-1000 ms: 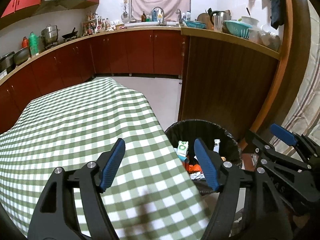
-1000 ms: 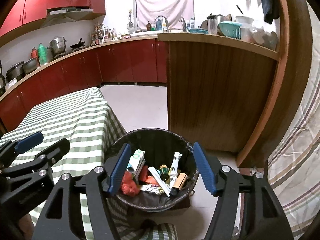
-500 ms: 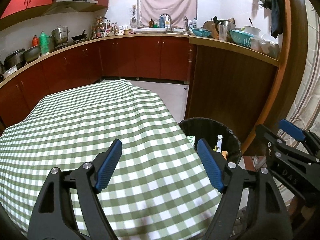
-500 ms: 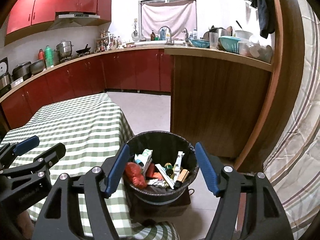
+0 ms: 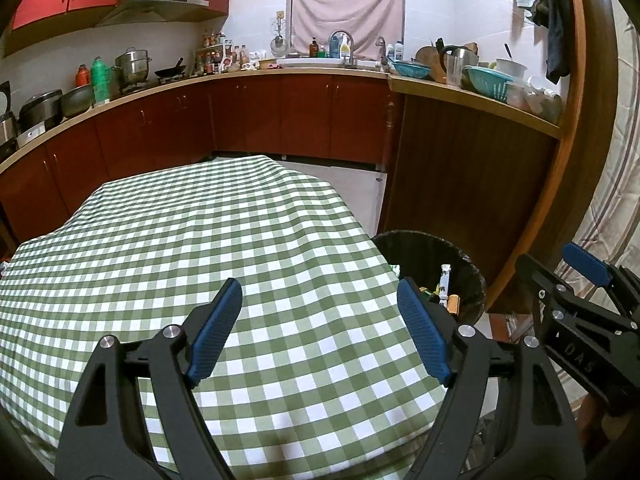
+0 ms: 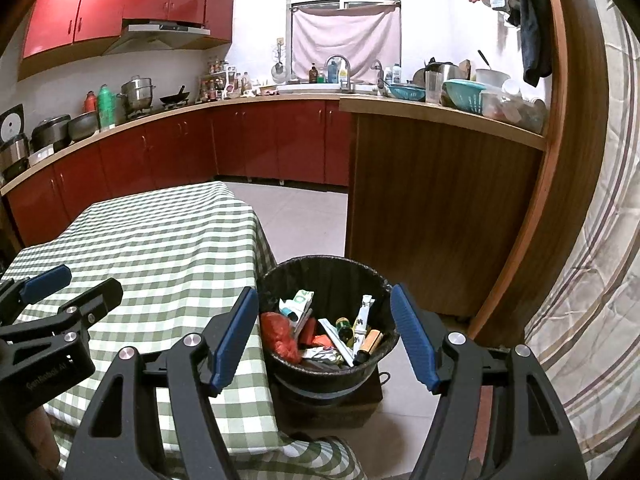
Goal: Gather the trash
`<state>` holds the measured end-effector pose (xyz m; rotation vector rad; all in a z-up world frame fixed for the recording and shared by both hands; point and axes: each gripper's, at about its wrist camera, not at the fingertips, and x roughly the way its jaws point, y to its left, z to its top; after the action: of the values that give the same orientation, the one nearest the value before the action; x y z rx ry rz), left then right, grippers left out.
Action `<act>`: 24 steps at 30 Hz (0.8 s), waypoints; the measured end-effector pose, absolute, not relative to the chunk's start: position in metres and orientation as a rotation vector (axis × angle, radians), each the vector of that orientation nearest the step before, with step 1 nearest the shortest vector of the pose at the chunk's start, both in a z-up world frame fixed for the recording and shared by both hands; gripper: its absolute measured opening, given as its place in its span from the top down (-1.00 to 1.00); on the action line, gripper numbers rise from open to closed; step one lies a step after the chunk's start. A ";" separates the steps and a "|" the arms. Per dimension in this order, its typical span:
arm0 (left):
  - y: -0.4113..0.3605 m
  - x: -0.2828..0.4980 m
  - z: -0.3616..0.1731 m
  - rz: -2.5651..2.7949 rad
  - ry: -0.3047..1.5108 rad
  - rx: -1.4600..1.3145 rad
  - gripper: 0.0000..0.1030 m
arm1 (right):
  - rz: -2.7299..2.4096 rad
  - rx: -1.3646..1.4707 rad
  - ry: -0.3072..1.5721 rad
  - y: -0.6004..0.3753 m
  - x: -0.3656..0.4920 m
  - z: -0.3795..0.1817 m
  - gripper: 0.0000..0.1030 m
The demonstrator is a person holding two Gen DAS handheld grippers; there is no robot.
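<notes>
A black bin (image 6: 332,280) lined with a black bag stands on the floor beside the table. It holds several pieces of trash: a red bag (image 6: 282,334), white wrappers, a small bottle. My right gripper (image 6: 324,336) is open and empty, held above and in front of the bin. My left gripper (image 5: 320,328) is open and empty above the green checked tablecloth (image 5: 180,248), which is bare. The bin (image 5: 460,256) shows at the table's right edge in the left wrist view, partly hidden by the cloth.
A wooden counter panel (image 6: 432,208) stands right behind the bin. Red kitchen cabinets (image 6: 180,152) with pots and bottles line the back. A striped curtain (image 6: 592,280) hangs at the right. Tiled floor (image 6: 304,216) lies between table and cabinets.
Both grippers have pulled back and risen. The bin and table look farther away and lower in both views. Both stay open and empty.
</notes>
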<state>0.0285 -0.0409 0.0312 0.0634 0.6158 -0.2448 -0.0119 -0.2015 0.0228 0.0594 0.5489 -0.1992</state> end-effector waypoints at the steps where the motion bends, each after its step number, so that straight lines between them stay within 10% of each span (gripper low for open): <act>1: -0.040 0.028 0.031 -0.244 0.616 0.063 -0.51 | -0.199 0.058 0.548 -0.201 -0.012 0.023 -0.30; 24: -0.038 0.026 0.031 -0.243 0.623 0.060 -0.52 | -0.200 0.051 0.547 -0.199 -0.013 0.022 -0.30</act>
<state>0.0261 -0.0383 0.0314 0.0597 0.6225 -0.2426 -0.0127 -0.1986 0.0218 0.0515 0.5472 -0.2000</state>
